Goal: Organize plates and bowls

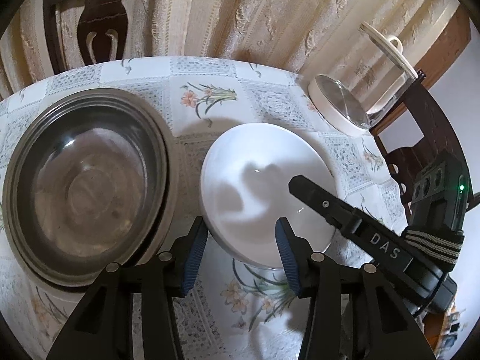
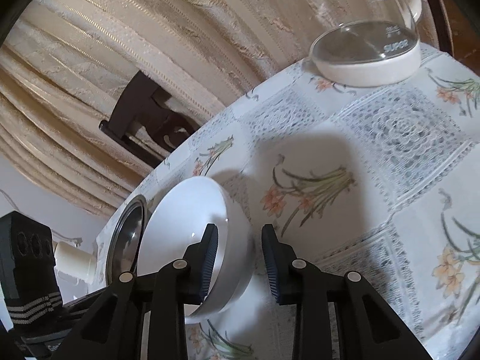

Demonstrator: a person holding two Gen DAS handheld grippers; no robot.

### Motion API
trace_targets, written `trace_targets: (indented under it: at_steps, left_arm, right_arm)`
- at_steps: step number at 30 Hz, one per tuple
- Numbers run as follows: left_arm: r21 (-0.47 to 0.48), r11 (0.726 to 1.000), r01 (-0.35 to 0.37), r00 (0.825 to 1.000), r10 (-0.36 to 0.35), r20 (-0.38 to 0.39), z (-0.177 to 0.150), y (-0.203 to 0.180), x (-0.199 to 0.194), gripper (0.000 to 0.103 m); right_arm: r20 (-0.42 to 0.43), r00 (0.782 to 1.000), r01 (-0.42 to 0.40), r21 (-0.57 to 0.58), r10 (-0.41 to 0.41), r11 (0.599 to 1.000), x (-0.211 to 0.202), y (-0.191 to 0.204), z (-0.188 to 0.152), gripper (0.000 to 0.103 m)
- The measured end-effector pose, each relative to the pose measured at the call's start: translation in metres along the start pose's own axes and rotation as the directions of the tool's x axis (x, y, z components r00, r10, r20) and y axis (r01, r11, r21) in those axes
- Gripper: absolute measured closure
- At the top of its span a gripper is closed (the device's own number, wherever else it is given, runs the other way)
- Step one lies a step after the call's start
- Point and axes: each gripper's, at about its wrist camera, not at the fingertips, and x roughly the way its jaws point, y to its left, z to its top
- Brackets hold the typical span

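Note:
A white bowl (image 1: 264, 186) sits on the flowered tablecloth (image 1: 207, 96). To its left, a wide steel bowl (image 1: 87, 180) rests in a grey ribbed plate (image 1: 163, 210). My left gripper (image 1: 240, 225) is open and straddles the white bowl's near rim, one blue pad inside and one outside. In the right wrist view my right gripper (image 2: 240, 229) is open across the white bowl's (image 2: 186, 225) wall, with the left finger inside and the right finger outside. Behind it shows the steel bowl's edge (image 2: 126, 240). The right gripper's black finger (image 1: 315, 201) reaches over the bowl from the right.
A glass jug on a white base (image 1: 339, 105) (image 2: 366, 51) stands at the table's far right corner. Dark wooden chairs (image 1: 90, 30) (image 1: 420, 126) stand at the far and right edges, before beige curtains. Bare tablecloth (image 2: 390, 165) lies right of the white bowl.

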Motion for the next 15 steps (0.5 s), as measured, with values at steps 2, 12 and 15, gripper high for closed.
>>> trace_targets:
  at_steps: [2, 12, 15]
  left_arm:
    - [0.006, 1.000, 0.004, 1.000, -0.004, -0.001, 0.001, -0.001, 0.002, 0.055]
    - [-0.005, 1.000, 0.029, 0.999, -0.029, 0.023, 0.012, 0.000, 0.006, 0.055]
    - [0.000, 1.000, 0.023, 0.999, -0.023, 0.032, 0.013, -0.002, 0.007, 0.055]
  right_arm:
    - [0.013, 1.000, 0.001, 0.012, -0.001, 1.000, -0.004, -0.003, 0.002, 0.071]
    - [0.019, 1.000, 0.000, 0.034, 0.000, 0.999, -0.006, -0.007, 0.002, 0.071]
    - [0.003, 1.000, -0.012, 0.039, 0.012, 0.999, -0.002, -0.006, 0.001, 0.070]
